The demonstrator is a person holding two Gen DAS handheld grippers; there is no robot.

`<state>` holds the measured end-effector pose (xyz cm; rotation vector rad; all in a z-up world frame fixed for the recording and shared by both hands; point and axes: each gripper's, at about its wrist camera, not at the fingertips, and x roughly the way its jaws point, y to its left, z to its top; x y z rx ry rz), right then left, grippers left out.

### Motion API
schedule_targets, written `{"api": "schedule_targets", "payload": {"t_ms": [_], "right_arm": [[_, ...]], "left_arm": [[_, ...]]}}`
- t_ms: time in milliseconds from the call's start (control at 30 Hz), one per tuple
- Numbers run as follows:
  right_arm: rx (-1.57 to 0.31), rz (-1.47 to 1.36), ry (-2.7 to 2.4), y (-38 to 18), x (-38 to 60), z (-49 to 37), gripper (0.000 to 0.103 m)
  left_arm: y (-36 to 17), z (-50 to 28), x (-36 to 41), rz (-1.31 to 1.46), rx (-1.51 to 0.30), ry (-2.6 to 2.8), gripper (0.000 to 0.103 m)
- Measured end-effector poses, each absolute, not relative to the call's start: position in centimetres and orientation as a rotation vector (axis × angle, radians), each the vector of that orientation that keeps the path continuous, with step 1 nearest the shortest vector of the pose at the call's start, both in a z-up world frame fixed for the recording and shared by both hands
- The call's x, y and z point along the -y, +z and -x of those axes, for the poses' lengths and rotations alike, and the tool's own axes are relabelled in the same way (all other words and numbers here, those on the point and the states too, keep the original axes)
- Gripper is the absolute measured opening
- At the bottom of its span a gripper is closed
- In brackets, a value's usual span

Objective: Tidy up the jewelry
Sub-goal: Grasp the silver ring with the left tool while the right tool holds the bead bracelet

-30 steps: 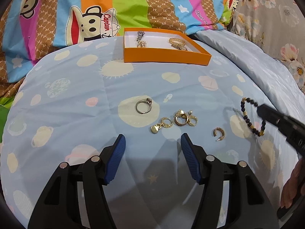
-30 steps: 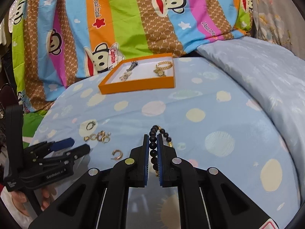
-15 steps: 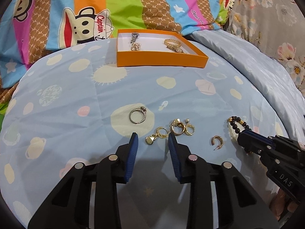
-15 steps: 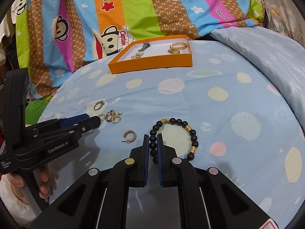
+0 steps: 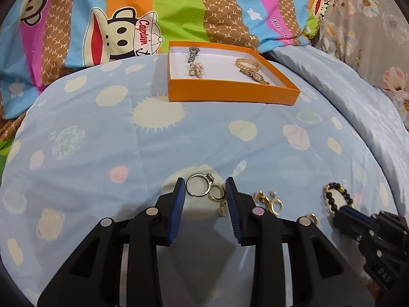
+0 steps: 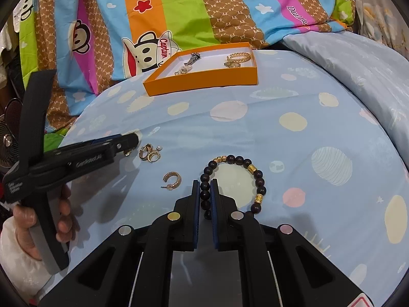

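My left gripper (image 5: 205,183) hangs low over the pale blue sheet, jaws partly open. A silver ring (image 5: 198,185) and a gold hoop earring with a heart charm (image 5: 217,195) lie between its fingertips, and no pad visibly presses them. My right gripper (image 6: 205,184) is shut on a dark beaded bracelet (image 6: 251,170) with gold spacers, which rests on the sheet. The left wrist view shows that gripper (image 5: 341,211) and bracelet (image 5: 332,192) at lower right. At the back sits the orange box (image 5: 230,94), holding a silver band, a pearl cluster and a gold watch.
A cluster of gold earrings (image 6: 149,152) and a single gold hoop (image 6: 172,179) lie loose between the two grippers. A hand (image 6: 64,220) holds the left gripper's handle. A bright monkey-print quilt (image 6: 179,12) rises behind the box. A fan (image 6: 9,138) stands far left.
My left gripper narrowed its jaws and slid forward, so the ring and heart earring now lie between its tips. The right gripper kept its hold on the bracelet.
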<state>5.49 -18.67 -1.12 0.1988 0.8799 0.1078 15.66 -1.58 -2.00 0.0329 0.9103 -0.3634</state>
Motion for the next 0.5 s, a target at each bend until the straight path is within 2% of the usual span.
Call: {"api": "schedule_targets", "payload": {"t_ms": [100, 167, 500], "right_arm": [[-0.883, -0.2, 0.108, -1.16, 18.72, -5.54, 0.007], [-0.884, -0.199, 0.108, -1.18, 18.69, -5.55, 0.007], [-0.868, -0.21, 0.107, -0.9, 18.78, -5.47, 0.007]], "left_arm": [[-2.01, -15.87, 1.84, -0.045, -0.908, -0.364, 0.03], [-2.01, -15.82, 1.71, -0.038, -0.907, -0.371, 0.019], [-1.56, -15.41, 1.34, -0.02, -0.886, -0.372, 0.019]]}}
